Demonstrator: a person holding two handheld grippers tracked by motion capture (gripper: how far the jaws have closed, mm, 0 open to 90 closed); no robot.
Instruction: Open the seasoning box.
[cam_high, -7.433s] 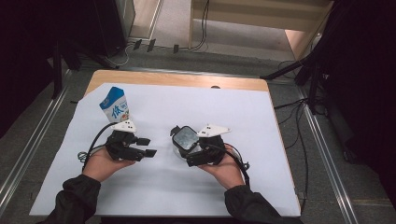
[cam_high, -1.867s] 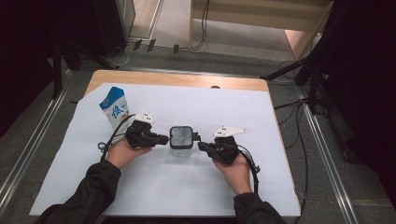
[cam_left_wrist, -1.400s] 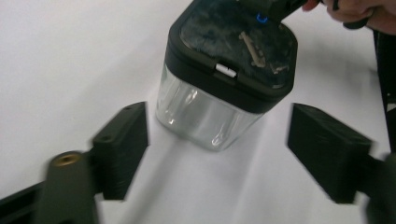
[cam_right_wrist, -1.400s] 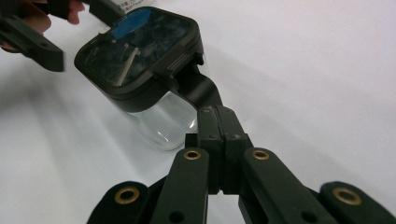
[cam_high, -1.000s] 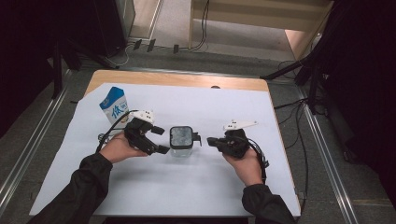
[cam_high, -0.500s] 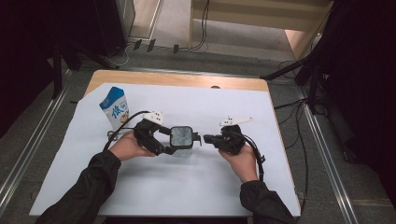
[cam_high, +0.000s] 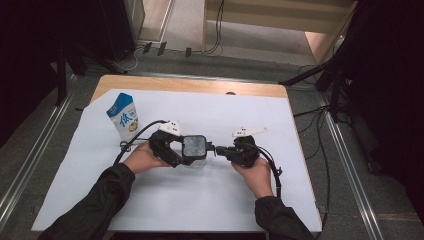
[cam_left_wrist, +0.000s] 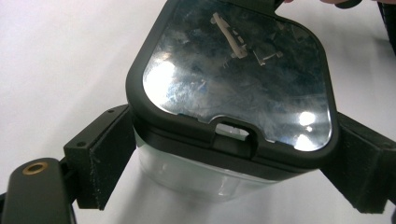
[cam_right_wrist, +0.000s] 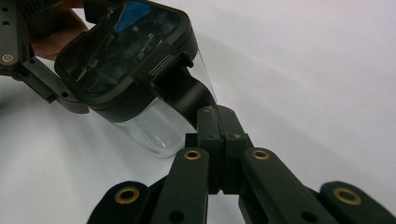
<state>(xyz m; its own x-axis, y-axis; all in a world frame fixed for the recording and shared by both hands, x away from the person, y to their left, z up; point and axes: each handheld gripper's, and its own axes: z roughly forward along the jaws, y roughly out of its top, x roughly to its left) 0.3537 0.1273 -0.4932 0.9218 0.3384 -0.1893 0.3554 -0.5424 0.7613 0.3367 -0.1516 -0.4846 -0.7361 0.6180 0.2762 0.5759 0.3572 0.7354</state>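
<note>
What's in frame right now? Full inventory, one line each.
clear container: 1, transparent body with black-framed lid, centre of the sheet, between the two grippers
milk carton: 1, blue and white, upright at the sheet's far left
paper sheet: 1, white, covers most of the table
table: 1, light wood, bare strip at the far edge
left gripper: 1, black, jaws around the container's body below the lid
right gripper: 1, black, jaws shut, tips at the container's lid edge
forearms: 2, dark sleeves, entering from the bottom
</note>
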